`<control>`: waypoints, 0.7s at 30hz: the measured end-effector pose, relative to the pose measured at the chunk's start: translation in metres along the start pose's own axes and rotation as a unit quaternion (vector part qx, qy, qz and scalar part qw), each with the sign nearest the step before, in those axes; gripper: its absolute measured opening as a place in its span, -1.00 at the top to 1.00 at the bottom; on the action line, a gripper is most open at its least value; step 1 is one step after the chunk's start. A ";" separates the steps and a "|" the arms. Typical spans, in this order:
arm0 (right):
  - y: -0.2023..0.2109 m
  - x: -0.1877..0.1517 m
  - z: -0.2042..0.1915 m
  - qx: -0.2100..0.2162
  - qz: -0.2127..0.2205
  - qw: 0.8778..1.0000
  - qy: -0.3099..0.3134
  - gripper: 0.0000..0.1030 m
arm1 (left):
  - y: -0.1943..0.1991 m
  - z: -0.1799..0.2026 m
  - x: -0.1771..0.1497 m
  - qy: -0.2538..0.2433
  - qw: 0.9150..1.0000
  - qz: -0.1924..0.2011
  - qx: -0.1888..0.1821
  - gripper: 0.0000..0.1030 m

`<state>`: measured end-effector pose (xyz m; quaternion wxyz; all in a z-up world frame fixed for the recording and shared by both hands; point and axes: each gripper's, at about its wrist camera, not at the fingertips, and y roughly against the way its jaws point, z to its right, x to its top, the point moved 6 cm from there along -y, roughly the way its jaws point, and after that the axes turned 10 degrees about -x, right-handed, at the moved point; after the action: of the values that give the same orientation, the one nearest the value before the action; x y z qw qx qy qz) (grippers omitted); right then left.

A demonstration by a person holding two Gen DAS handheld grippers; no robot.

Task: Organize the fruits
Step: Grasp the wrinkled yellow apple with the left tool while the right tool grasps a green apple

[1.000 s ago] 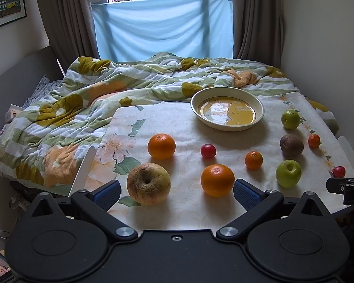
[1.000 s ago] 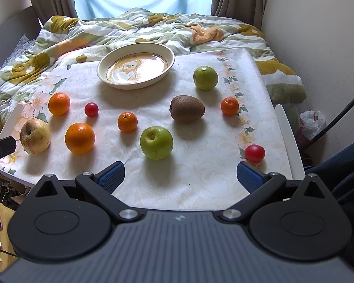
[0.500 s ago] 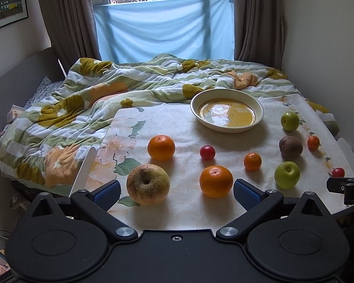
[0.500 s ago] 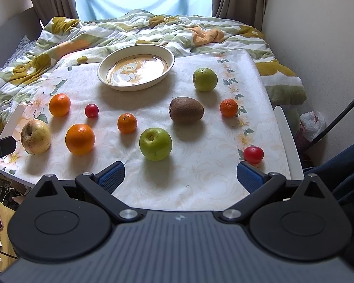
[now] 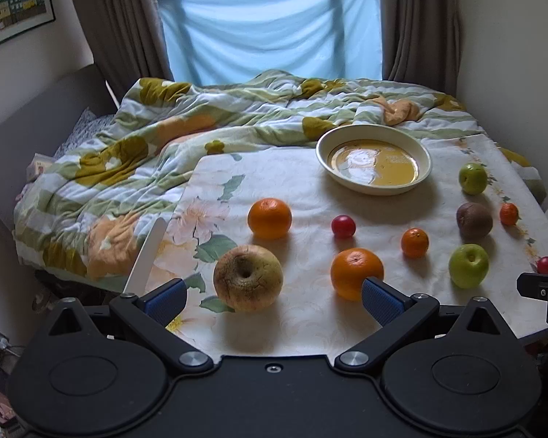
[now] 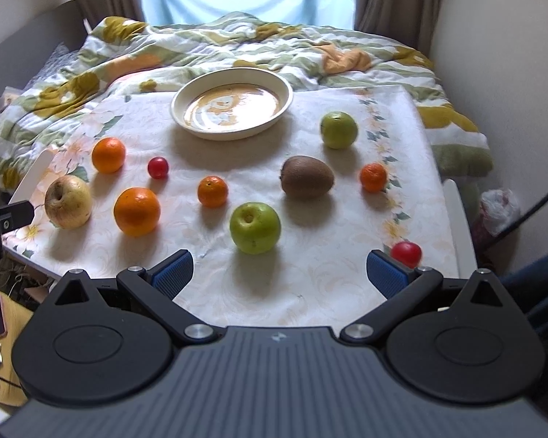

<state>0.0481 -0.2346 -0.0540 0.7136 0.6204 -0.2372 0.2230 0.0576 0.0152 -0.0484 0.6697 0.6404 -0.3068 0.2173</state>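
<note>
Soft daylight enters through the window (image 5: 270, 29) far ahead of both grippers, throwing gentle shadows from the fruit toward the cameras. The bowl (image 5: 373, 158) glints with glare. Fisheye bending curves the edges; the right wrist view is slightly blurred.

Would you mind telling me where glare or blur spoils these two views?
Left wrist view: window light glares off the cream shallow bowl; the fruit is sharp, with soft shadows falling toward the camera. Right wrist view: slightly smeared overall, the small red fruit fuzziest; the same bowl glares too.
</note>
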 end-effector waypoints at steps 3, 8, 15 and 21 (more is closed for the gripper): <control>-0.012 0.002 -0.005 -0.003 0.004 1.000 0.020 -1.00 | -0.010 -0.007 -0.004 0.004 1.000 0.004 0.019 -1.00; -0.035 0.001 -0.015 -0.003 0.010 0.999 0.047 -1.00 | -0.038 -0.016 -0.014 -0.014 0.999 -0.006 0.042 -1.00; -0.074 -0.011 -0.027 0.008 0.008 0.998 0.061 -1.00 | -0.080 -0.032 -0.022 -0.006 0.999 0.004 0.054 -1.00; -0.100 -0.016 -0.034 0.013 0.014 0.998 0.061 -1.00 | -0.108 -0.035 -0.024 -0.010 0.998 0.002 0.057 -0.95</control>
<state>0.0989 -0.2144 -0.1455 0.7155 0.6111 -0.1993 0.2737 0.1186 0.0437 -0.1427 0.6283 0.6794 -0.3016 0.2294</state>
